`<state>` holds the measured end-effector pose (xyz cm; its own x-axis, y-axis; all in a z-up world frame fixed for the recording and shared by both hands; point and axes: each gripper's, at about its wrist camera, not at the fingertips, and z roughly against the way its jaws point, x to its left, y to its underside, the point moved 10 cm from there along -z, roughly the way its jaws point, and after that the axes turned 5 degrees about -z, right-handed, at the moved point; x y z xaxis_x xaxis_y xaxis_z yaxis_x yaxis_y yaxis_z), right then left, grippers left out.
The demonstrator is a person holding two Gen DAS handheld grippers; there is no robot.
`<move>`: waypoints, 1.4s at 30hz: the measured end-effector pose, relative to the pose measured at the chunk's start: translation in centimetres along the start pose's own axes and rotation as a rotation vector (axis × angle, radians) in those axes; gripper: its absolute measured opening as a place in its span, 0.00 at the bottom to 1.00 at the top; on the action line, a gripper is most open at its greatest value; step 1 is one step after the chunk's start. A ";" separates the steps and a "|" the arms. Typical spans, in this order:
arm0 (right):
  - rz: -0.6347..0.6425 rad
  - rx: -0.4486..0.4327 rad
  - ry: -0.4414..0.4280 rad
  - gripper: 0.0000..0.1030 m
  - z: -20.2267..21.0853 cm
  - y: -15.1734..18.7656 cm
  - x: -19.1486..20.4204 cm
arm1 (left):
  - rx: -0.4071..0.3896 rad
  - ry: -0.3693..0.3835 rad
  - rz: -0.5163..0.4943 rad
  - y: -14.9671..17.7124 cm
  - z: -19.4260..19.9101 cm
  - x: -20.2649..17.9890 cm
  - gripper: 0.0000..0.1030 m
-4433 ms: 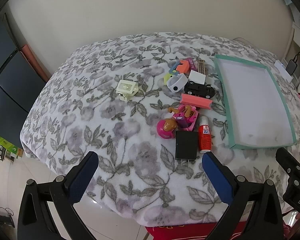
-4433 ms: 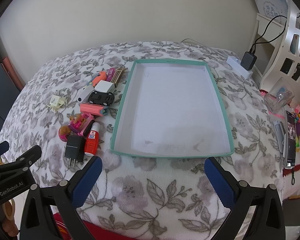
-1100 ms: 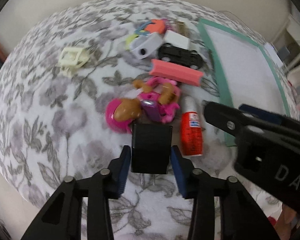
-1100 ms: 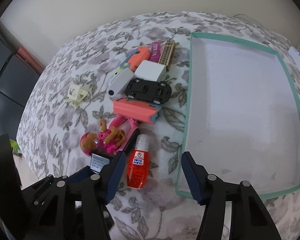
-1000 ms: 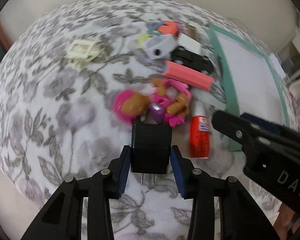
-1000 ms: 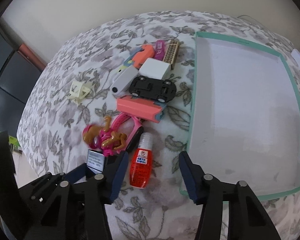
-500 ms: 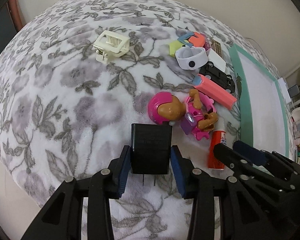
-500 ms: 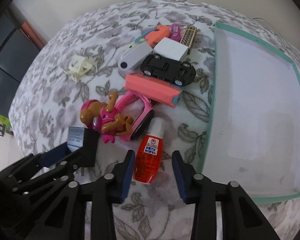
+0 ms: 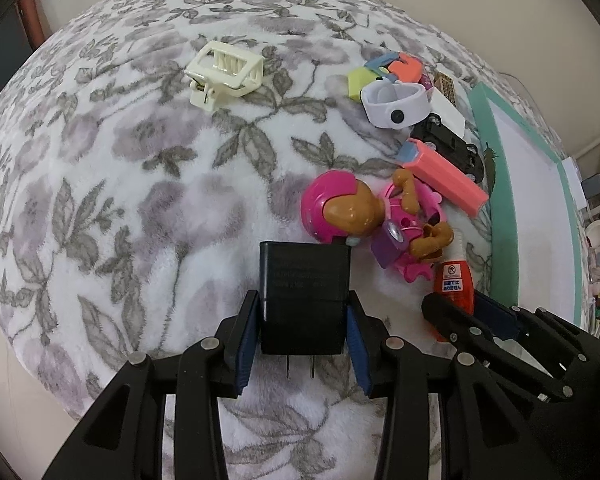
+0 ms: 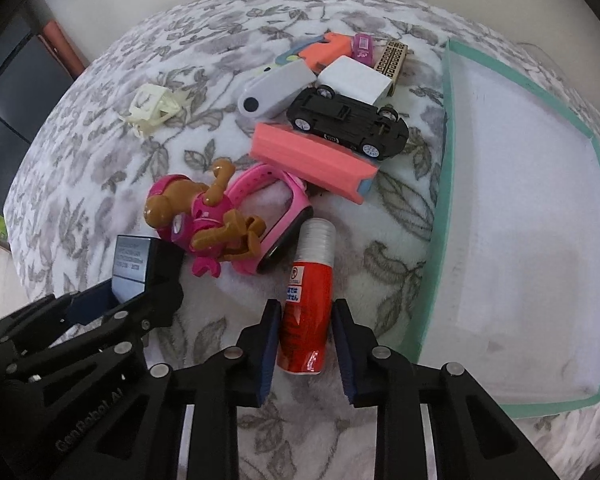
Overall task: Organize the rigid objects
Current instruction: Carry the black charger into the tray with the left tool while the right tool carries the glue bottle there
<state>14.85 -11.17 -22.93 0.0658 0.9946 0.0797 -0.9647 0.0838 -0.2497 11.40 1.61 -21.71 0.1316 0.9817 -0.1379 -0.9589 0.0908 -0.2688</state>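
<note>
Left gripper (image 9: 303, 334) was clamped on the stiff black charger (image 9: 304, 295) by its flat sides, while the right gripper (image 10: 305, 338) sat narrowly open around the slick-looking red glue bottle (image 10: 306, 306), pads not quite touching.

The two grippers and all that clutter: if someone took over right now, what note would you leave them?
Left gripper: shut on the black charger.
Right gripper: fingers straddle the red bottle, which lies on the blanket; grip unclear.
Teal tray: nothing in it.
Beside it: the pink dog toy, black toy car and cream hair clip.
Done: nothing trayed.
Left: everything.
</note>
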 end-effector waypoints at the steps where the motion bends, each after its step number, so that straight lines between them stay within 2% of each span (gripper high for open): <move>1: 0.000 -0.001 0.005 0.27 0.0 0.0 0.1 | 0.003 -0.002 0.002 -0.1 -0.1 0.0 0.41; 8: -0.013 -0.011 0.009 0.25 0.5 0.9 -0.3 | 0.027 -0.043 -0.007 -1.2 -0.9 -0.9 0.41; 16: -0.064 -0.018 -0.033 0.24 0.5 0.6 -1.0 | 0.077 -0.101 -0.017 -3.0 -2.2 -2.1 0.41; 21: -0.029 -0.024 -0.056 0.23 0.7 0.6 -0.5 | 0.092 -0.088 0.016 -3.5 -2.4 -2.6 0.40; 25: -0.067 -0.031 -0.098 0.22 1.6 0.7 -0.8 | 0.099 -0.074 0.039 -4.0 -2.3 -2.8 0.40; 30: -0.111 -0.067 -0.155 0.21 3.6 0.4 -1.4 | 0.066 -0.066 0.059 -5.6 -0.4 -3.7 0.40; 37: -0.172 -0.175 -0.214 0.21 7.6 -1.3 -3.1 | -0.051 -0.039 0.069 -9.8 3.9 -6.5 0.40; 40: -0.196 -0.234 -0.186 0.21 9.2 -2.0 -4.8 | -0.095 -0.031 0.049 -10.5 5.7 -8.0 0.40; 42: -0.215 -0.266 -0.137 0.21 10.0 -2.1 -6.6 | -0.112 -0.031 0.014 -10.9 6.5 -9.6 0.40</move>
<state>13.87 -18.53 -13.32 0.2076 0.9367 0.2821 -0.8312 0.3209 -0.4540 18.92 -7.68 -11.26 0.1090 0.9875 -0.1137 -0.9263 0.0594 -0.3721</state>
